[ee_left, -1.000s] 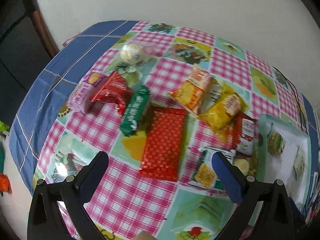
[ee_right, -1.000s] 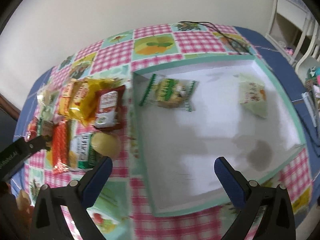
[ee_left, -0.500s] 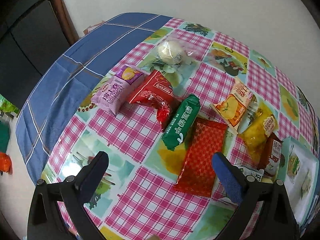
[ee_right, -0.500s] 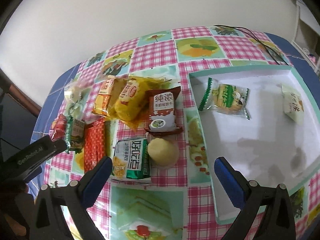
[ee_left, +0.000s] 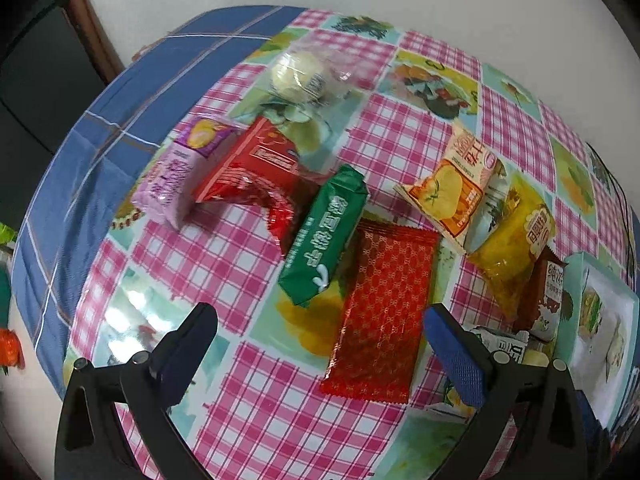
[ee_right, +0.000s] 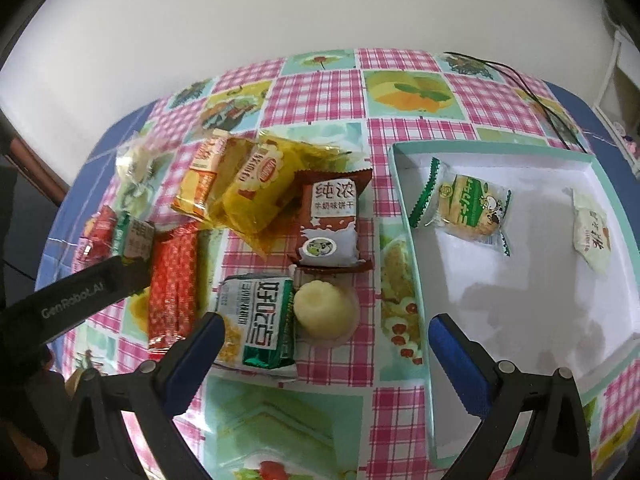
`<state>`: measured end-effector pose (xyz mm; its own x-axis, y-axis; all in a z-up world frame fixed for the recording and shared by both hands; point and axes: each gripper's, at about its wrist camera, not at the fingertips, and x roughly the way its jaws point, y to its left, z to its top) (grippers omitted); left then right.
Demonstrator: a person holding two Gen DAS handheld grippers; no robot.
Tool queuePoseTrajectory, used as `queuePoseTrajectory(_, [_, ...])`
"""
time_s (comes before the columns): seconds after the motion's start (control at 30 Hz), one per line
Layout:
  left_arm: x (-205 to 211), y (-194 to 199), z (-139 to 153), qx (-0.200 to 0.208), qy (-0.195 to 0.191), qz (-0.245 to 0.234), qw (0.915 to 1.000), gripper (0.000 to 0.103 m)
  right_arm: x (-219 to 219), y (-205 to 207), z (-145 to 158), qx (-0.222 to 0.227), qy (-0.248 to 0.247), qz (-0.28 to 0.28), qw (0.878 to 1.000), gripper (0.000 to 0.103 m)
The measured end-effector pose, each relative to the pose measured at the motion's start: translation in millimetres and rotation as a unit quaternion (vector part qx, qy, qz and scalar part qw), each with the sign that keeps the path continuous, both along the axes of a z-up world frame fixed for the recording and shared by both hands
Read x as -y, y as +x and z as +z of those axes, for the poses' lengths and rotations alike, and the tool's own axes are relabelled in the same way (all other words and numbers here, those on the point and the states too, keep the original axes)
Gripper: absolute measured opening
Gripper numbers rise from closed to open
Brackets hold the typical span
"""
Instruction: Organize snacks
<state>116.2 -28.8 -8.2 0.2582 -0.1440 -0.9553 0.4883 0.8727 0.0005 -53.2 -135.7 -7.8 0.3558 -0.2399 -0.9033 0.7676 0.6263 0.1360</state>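
Several snack packets lie on a checked tablecloth. In the left wrist view my left gripper (ee_left: 320,336) is open and empty, just in front of a green packet (ee_left: 325,238) and a red patterned packet (ee_left: 384,308). A pink packet (ee_left: 176,176) and a red packet (ee_left: 256,172) lie further left. In the right wrist view my right gripper (ee_right: 322,344) is open and empty, just in front of a round yellow cake (ee_right: 324,312) and a green-white packet (ee_right: 260,322). A white tray (ee_right: 416,248) to the right holds two packets (ee_right: 468,208).
A brown biscuit packet (ee_right: 330,220), a yellow packet (ee_right: 260,188) and an orange packet (ee_right: 200,180) lie behind the cake. A wrapped white ball (ee_left: 298,76) lies at the far side. A black cable (ee_right: 532,92) runs behind the tray. The blue cloth edge (ee_left: 80,152) drops off left.
The left gripper has moved closer to the green and red packets. The right gripper has swung left from over the tray to the cake and green-white packet.
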Motion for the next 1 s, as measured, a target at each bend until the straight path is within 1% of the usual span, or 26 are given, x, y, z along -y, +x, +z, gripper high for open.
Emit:
queuePoseTrajectory(0.17, [13.9, 1.5, -10.2, -0.002, 0.016, -0.030, 0.9994, 0.103, 7.4, 4.5, -8.9, -0.020, 0.013, -0.005, 1.000, 0.103])
queuePoseTrajectory(0.3, [24.6, 2.3, -19.7, -0.018, 0.018, -0.045, 0.9987, 0.103, 10.3, 10.2, -10.5, -0.025, 0.009, -0.006, 1.000, 0.103])
queuePoseTrajectory(0.4, [33.4, 1.2, -25.8, -0.020, 0.026, -0.056, 0.9979, 0.103, 9.9, 13.8, -10.2, -0.028, 0.006, -0.001, 1.000, 0.103])
queuePoseTrajectory(0.63, [47.8, 6.0, -39.7, -0.023, 0.032, -0.064, 0.9972, 0.102, 4.9, 17.6, -11.9, -0.041, 0.008, 0.008, 0.999, 0.103])
queuePoseTrajectory(0.7, [51.4, 6.9, -43.2, -0.025, 0.036, -0.065, 0.9970, 0.100, 5.0, 17.5, -11.9, -0.040, 0.011, 0.006, 0.999, 0.103])
queuePoseTrajectory(0.73, [52.2, 9.2, -44.4, -0.027, 0.035, -0.065, 0.9969, 0.096, 5.0, 17.9, -11.8, -0.039, 0.012, 0.006, 0.999, 0.103])
queuePoseTrajectory(0.77, [53.1, 9.5, -45.3, -0.030, 0.034, -0.066, 0.9968, 0.091, 4.6, 18.1, -11.7, -0.039, 0.014, 0.006, 0.999, 0.103])
queuePoseTrajectory(0.83, [51.3, 11.4, -48.5, -0.036, 0.029, -0.070, 0.9964, 0.085, 3.5, 20.4, -12.0, -0.040, 0.015, 0.006, 0.999, 0.103])
queuePoseTrajectory(1.0, [57.5, 7.2, -51.2, -0.040, 0.025, -0.082, 0.9955, 0.077, -1.2, 23.9, -10.6, -0.036, 0.018, 0.008, 0.999, 0.103])
